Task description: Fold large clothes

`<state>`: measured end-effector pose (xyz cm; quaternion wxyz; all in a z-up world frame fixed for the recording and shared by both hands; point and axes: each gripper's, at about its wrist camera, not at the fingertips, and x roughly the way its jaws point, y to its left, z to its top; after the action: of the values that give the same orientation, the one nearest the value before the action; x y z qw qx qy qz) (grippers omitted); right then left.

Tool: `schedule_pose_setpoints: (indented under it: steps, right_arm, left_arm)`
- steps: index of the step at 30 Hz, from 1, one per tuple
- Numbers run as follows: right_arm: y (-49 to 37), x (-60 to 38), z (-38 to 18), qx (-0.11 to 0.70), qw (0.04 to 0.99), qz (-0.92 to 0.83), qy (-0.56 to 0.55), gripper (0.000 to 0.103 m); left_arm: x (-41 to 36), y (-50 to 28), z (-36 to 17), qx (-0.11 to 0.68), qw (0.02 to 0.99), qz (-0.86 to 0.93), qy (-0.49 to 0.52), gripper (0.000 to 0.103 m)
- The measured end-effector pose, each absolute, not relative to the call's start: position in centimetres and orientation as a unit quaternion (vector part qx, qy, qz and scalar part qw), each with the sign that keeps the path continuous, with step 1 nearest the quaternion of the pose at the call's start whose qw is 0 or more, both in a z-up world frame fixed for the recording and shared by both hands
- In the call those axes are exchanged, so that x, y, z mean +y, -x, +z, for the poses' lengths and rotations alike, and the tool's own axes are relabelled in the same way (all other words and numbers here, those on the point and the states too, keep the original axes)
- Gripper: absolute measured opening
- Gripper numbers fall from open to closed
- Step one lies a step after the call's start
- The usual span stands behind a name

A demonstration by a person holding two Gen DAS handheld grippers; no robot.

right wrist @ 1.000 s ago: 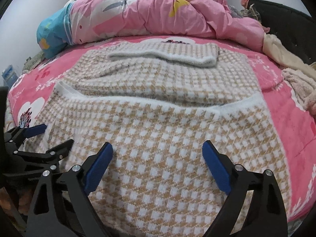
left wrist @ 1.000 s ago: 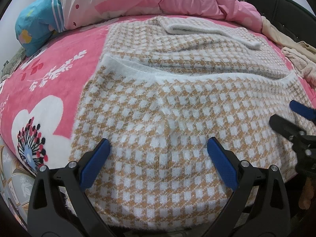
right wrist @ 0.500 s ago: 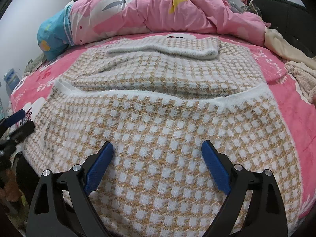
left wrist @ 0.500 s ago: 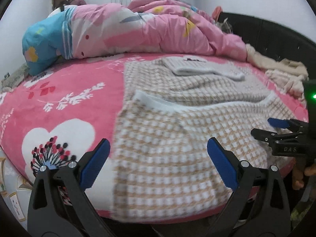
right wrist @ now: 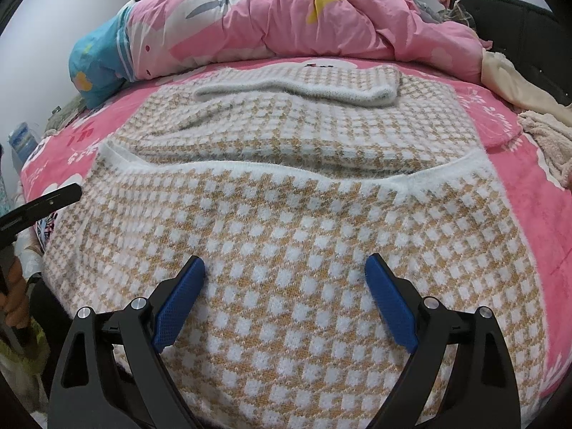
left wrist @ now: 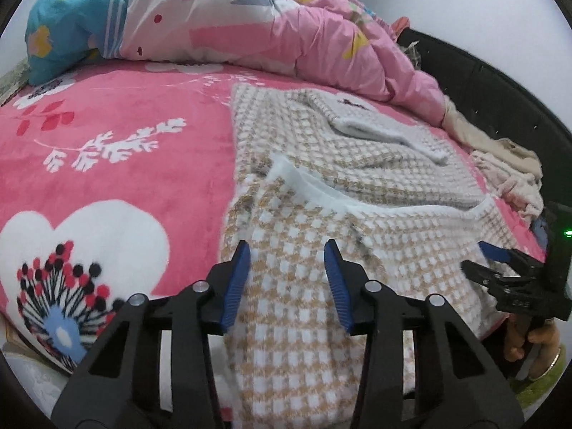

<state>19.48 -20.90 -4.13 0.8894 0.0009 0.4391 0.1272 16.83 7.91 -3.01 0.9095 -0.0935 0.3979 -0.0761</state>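
1. Checked sweater (right wrist: 286,214), tan and white, lies flat on the pink bed cover (left wrist: 118,164); its lower hem hangs over the near edge of the bed, and a white-trimmed fold crosses it midway.
2. Left gripper (left wrist: 287,271): jaws have just been closing, now half apart over the sweater's left near corner. Fabric shows between the blue pads; no pinch visible.
3. Right gripper (right wrist: 284,300): jaws wide apart above the sweater near the bed's near edge, clamped on nothing.
4. Pink quilt (right wrist: 321,25) is bunched along the far edge.
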Motion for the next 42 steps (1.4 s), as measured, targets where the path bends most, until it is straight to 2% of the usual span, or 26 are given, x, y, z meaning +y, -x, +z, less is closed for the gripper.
schedule_pose_setpoints:
  steps: [6,12,16,21,28,32,37,42]
  right_arm:
    - [-19.4,-20.9,-4.2,0.439,0.889,0.128,0.0,0.088]
    - [-19.4,-20.9,-4.2,0.439,0.889,0.128,0.0,0.088]
    - [-19.5,-20.8,-4.2,0.44,0.889,0.128,0.0,0.088]
    - [-19.5,-20.9,-4.2,0.44,0.889,0.129,-0.001,0.088]
    - [-19.6,-20.9,-4.3,0.441,0.888,0.13,-0.002,0.089]
    - [-19.6,-21.1,-4.5,0.44,0.888,0.132,-0.003,0.09]
    - [-19.4,-21.3,-4.4,0.439,0.888,0.136,-0.003,0.09]
    - [-17.9,-22.8,-3.5,0.424,0.895,0.134,-0.017,0.09]
  left_arm:
    - [8.7,-18.9,-4.0,0.427,0.893,-0.069,0.125,0.037]
    - [8.1,-17.8,-2.2,0.386,0.893,-0.169,0.158,0.036]
    - [7.2,-18.7,-3.2,0.418,0.888,-0.145,0.125,0.037]
    - [8.4,-21.9,-4.7,0.461,0.864,-0.123,0.158,0.037]
    - [8.1,-22.9,-4.4,0.453,0.859,-0.152,0.184,0.038]
    - [6.4,-20.9,-3.4,0.449,0.861,-0.187,0.15,0.039]
    - [4.7,-21.0,-4.4,0.485,0.865,-0.103,0.074,0.039]
    - [2.6,-20.2,-4.4,0.471,0.88,-0.057,0.009,0.038]
